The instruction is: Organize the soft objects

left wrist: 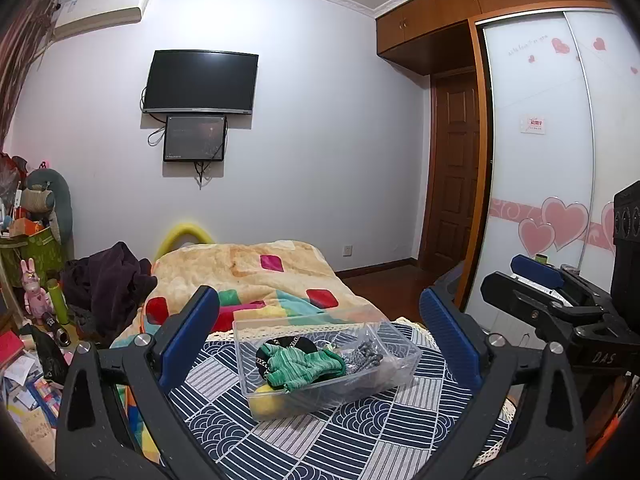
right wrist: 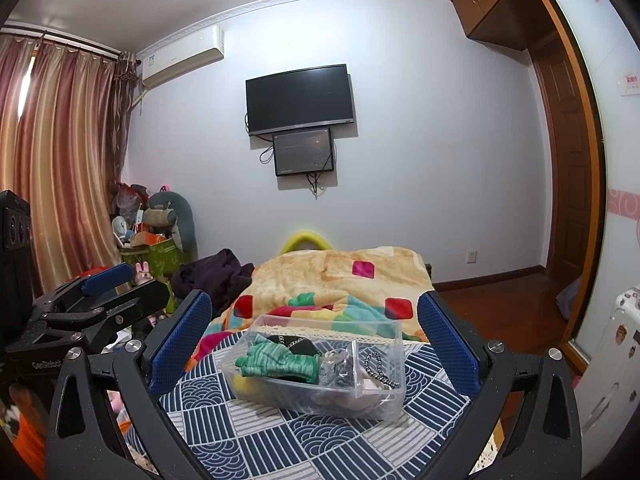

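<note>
A clear plastic box (left wrist: 404, 350) (right wrist: 390, 330) with a divider sits on a navy patterned cloth (left wrist: 352, 436) (right wrist: 304, 440). Its larger compartment holds a green striped fabric piece (left wrist: 302, 366) (right wrist: 280, 362), a black item and something yellow (left wrist: 266, 398) underneath. The smaller compartment holds grey and black-and-white soft items (left wrist: 366, 354) (right wrist: 378, 368). My left gripper (left wrist: 320, 324) is open, raised in front of the box with nothing between its fingers. My right gripper (right wrist: 316, 326) is open too, likewise empty. Each gripper shows at the edge of the other's view.
A colourful blanket (left wrist: 256, 276) (right wrist: 340, 280) covers the bed behind the box, with a dark garment (left wrist: 108, 280) (right wrist: 216, 276) at its left. Clutter and a green bin (right wrist: 160, 256) stand at the far left. A wardrobe with heart decals (left wrist: 552, 184) and a wooden door are on the right.
</note>
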A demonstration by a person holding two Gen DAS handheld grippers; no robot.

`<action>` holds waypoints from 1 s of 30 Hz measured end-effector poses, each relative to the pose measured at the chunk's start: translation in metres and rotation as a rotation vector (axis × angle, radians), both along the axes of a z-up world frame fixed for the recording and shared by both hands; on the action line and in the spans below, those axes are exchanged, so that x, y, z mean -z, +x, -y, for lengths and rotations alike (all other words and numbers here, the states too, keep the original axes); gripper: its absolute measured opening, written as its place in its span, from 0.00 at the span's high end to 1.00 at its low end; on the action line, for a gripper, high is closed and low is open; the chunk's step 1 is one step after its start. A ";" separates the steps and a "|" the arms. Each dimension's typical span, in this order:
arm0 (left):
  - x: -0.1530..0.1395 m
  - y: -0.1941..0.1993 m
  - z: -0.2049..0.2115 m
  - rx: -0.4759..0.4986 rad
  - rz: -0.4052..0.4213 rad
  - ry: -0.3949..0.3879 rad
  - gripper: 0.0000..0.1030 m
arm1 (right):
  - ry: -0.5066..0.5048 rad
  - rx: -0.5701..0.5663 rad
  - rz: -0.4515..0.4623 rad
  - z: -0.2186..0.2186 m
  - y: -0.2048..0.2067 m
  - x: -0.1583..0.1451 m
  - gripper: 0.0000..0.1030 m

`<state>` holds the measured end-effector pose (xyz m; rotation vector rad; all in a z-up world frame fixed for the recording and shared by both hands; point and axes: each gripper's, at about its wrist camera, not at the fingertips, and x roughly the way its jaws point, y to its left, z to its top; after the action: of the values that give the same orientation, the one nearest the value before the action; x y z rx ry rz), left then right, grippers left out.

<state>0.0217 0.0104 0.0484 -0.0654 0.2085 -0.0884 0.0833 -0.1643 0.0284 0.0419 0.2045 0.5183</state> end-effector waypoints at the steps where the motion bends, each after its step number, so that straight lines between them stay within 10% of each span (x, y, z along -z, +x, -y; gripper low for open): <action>1: -0.002 0.000 0.000 0.001 0.000 0.000 0.01 | 0.000 0.000 0.000 0.000 0.000 0.000 0.00; 30: -0.001 0.001 -0.008 0.020 -0.002 0.000 0.00 | -0.008 0.001 -0.003 -0.001 -0.001 -0.001 0.00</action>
<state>0.0228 0.0185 0.0495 -0.0633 0.2111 -0.1081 0.0821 -0.1636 0.0292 0.0351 0.2096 0.5162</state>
